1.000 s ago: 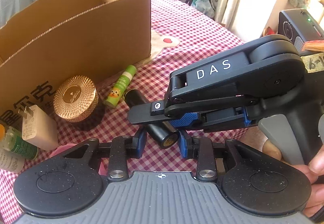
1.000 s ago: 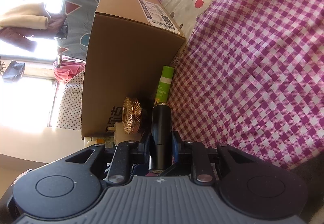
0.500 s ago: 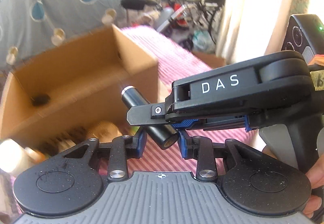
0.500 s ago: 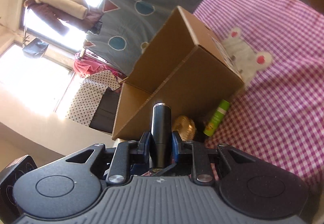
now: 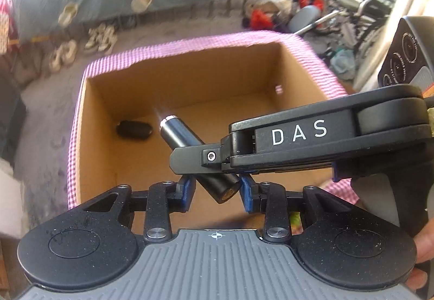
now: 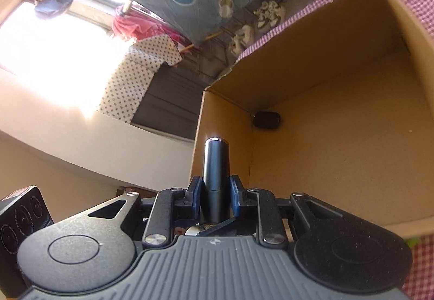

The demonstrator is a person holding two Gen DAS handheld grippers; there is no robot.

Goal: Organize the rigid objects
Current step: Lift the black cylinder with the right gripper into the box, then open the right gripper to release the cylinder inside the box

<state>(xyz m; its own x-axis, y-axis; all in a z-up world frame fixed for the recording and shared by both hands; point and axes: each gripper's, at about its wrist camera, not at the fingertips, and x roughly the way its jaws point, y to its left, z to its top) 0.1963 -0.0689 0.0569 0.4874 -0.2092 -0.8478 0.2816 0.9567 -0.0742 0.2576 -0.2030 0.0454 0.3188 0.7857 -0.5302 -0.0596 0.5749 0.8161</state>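
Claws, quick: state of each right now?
Left claw: opening, the black cylinder between its pads.
Right claw: shut on the cylinder, above the box.

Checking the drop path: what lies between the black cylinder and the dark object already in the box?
Only bare cardboard box floor separates the black cylinder from the dark object; the left wrist view shows it.
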